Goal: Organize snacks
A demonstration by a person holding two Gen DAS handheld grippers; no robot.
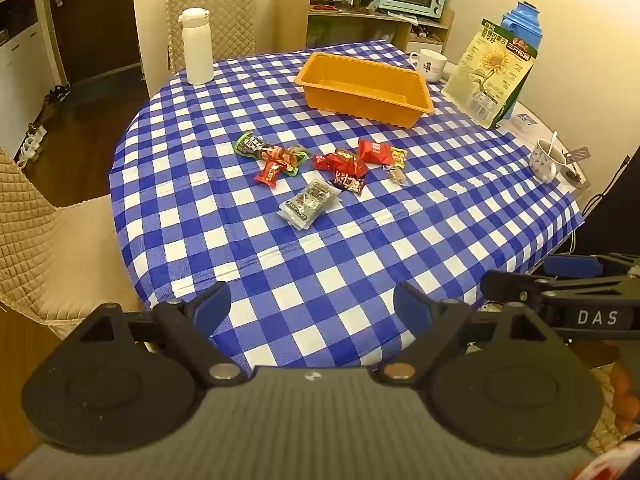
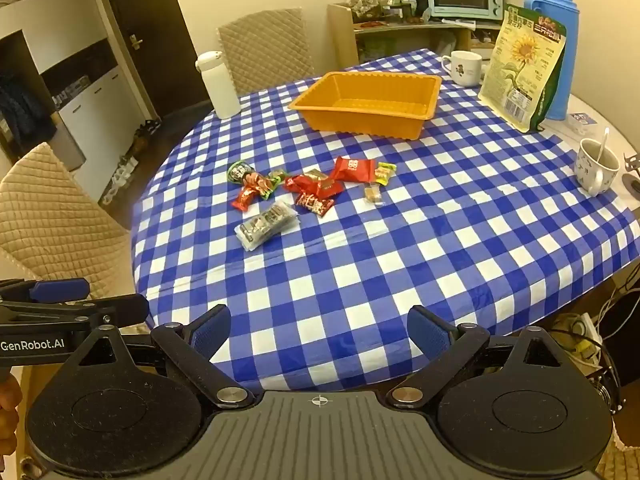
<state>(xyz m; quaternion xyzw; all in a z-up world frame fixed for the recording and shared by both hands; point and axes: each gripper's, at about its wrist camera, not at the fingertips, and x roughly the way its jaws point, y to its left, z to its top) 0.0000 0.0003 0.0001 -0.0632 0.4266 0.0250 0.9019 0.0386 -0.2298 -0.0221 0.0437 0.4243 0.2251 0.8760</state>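
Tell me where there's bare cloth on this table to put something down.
The widest bare stretch runs from the scattered snack packets to the near edge of the checked tablecloth. Another lies between the white bottle and orange tray. The side with the sunflower bag, mugs and blue thermos is crowded.

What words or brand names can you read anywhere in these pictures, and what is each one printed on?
"DAS": side of the black right claw.
"GenRobot.AI": side of the black left claw.
Tall sunflower-printed snack bag: Chinese print, too blurred to read.
Small scattered snack wrappers: print too small to read.
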